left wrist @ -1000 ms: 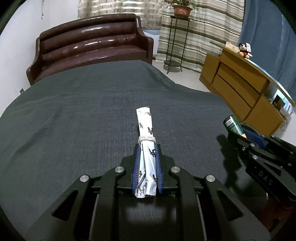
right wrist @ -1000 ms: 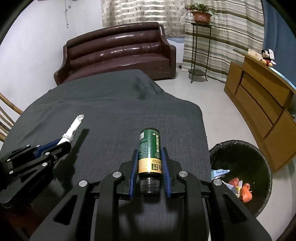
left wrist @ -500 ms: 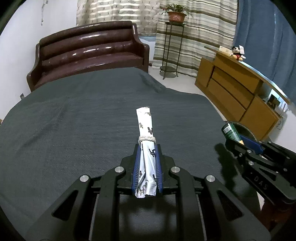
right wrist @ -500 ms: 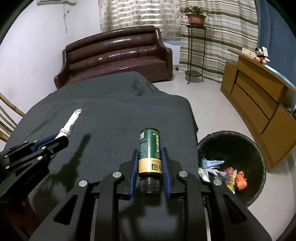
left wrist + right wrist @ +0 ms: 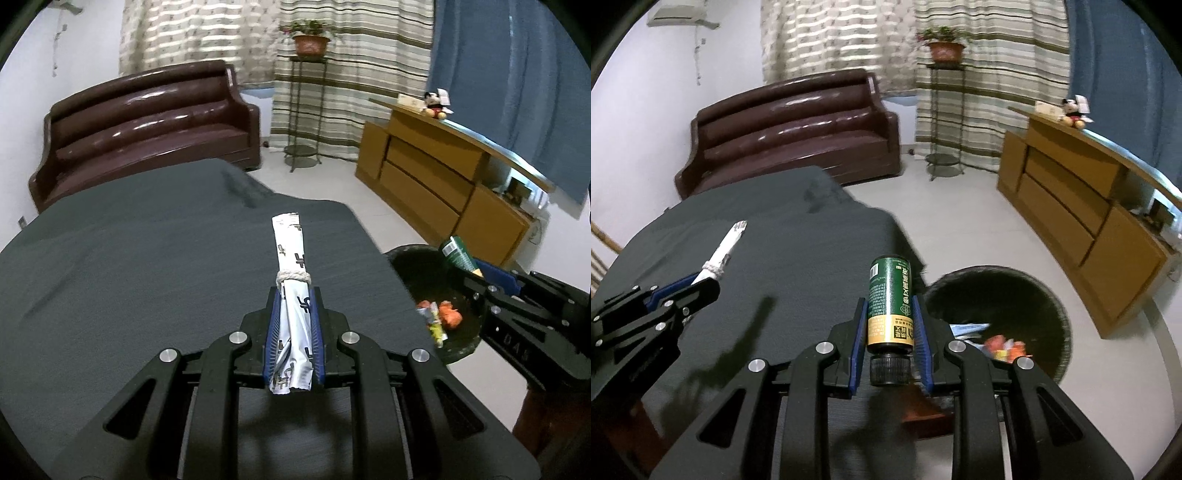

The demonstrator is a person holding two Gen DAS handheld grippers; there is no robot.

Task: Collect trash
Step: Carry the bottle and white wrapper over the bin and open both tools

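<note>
Tied wrapper roll (image 5: 290, 266), green bottle (image 5: 891, 299) (both gripped)

Your right tool (image 5: 889, 328) gripped a green bottle (image 5: 890, 301), cap toward you, above the cloth-covered bench (image 5: 798, 251). A black bin (image 5: 1027, 295) with wrappers sat on the floor just beyond. Your left tool (image 5: 701, 282) held a rolled white packet (image 5: 726, 249).

This is a lived-in home sitting room: beyond the dark-clothed table (image 5: 155, 258) a brown leather sofa (image 5: 147, 129) backs onto striped curtains (image 5: 979, 74), a potted plant (image 5: 943, 46) on a metal stand is to its right, and a wooden sideboard (image 5: 1082, 206) carries a plush toy (image 5: 1073, 110).
</note>
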